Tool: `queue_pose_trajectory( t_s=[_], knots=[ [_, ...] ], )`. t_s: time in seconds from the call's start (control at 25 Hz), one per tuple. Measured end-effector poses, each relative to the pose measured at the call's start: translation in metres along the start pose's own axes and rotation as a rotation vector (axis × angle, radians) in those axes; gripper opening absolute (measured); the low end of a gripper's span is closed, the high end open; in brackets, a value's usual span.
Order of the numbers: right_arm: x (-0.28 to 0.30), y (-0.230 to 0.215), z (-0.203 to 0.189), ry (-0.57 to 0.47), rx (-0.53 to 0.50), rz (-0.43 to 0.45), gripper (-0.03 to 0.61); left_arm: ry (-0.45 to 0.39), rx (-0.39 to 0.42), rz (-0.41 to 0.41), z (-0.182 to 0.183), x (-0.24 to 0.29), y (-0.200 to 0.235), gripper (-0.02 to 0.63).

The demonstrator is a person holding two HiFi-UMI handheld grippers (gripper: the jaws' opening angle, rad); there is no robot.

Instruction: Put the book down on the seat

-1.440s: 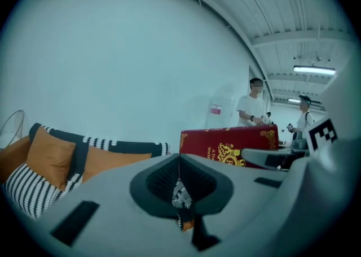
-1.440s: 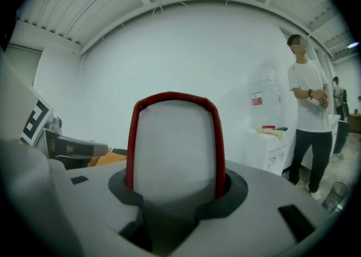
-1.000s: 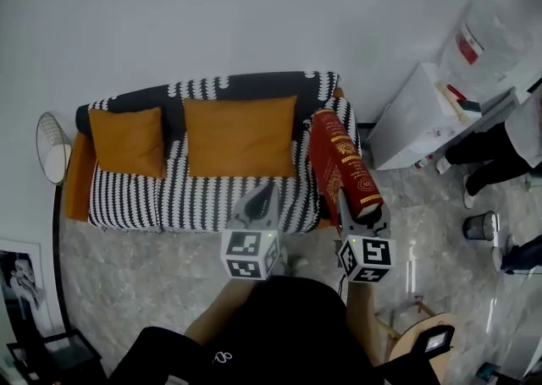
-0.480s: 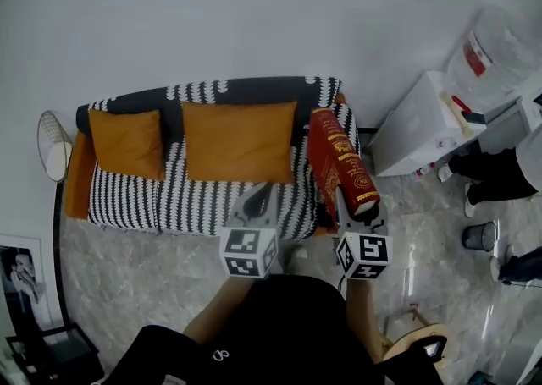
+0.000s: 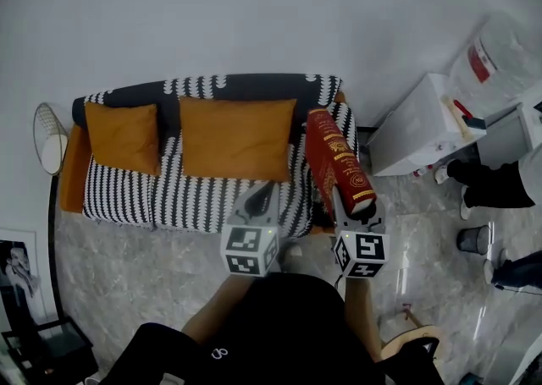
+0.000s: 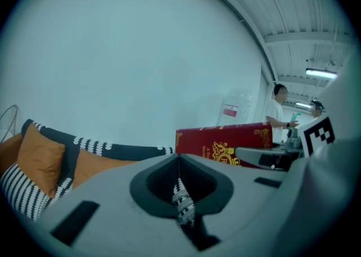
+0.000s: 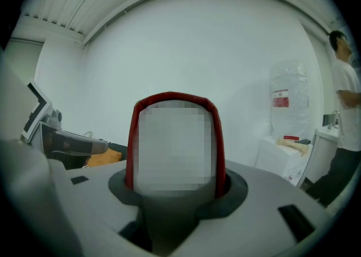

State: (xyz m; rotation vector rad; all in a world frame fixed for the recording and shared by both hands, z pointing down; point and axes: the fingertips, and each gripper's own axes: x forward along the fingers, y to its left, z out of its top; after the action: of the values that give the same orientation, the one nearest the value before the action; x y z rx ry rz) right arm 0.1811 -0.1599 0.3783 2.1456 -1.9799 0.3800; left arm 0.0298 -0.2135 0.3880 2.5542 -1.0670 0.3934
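A thick red book [image 5: 339, 163] with gold print stands on end in my right gripper [image 5: 354, 210], whose jaws are shut on its lower end. It hangs above the right end of the sofa, over the black-and-white striped seat [image 5: 195, 201]. In the right gripper view the book's red cover [image 7: 175, 96] rises straight up between the jaws of the right gripper [image 7: 175, 191]. My left gripper [image 5: 258, 200] is shut and empty, level with the seat's front edge. From the left gripper [image 6: 179, 196] the book [image 6: 223, 143] shows to the right.
Two orange cushions [image 5: 125, 135] [image 5: 237, 138] lean on the sofa back. A round fan [image 5: 47, 134] stands left of the sofa. At the right are a white cabinet [image 5: 415, 125], a water bottle [image 5: 500, 53], a person's legs [image 5: 495, 180] and a small bin [image 5: 470, 239].
The right gripper and the book have edged slightly left toward the sofa. The left gripper has hardly moved. The person at the right has shifted a little.
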Motion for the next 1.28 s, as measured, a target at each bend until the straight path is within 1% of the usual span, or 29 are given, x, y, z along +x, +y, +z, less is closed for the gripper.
queue_pose_trajectory(
  t_s=[0.4, 0.6, 0.84, 1.08, 1.28],
  knots=[
    [0.01, 0.008, -0.01, 0.062, -0.087, 0.028, 0.225, 0.023, -0.049, 0.011, -0.014, 0.004, 0.006, 0.012],
    [0.017, 0.005, -0.022, 0.088, -0.09, 0.016, 0.225, 0.036, -0.069, 0.018, -0.022, 0.007, 0.011, 0.012],
    [0.028, -0.001, -0.033, 0.114, -0.088, 0.016, 0.225, 0.075, -0.095, 0.033, -0.037, 0.008, 0.012, 0.012],
    [0.044, -0.006, -0.056, 0.155, -0.076, 0.028, 0.226, 0.136, -0.106, 0.036, -0.06, 0.017, 0.009, 0.012],
    [0.052, -0.01, -0.092, 0.238, -0.062, 0.03, 0.227, 0.19, -0.116, 0.026, -0.079, 0.026, 0.005, 0.012]
  ],
)
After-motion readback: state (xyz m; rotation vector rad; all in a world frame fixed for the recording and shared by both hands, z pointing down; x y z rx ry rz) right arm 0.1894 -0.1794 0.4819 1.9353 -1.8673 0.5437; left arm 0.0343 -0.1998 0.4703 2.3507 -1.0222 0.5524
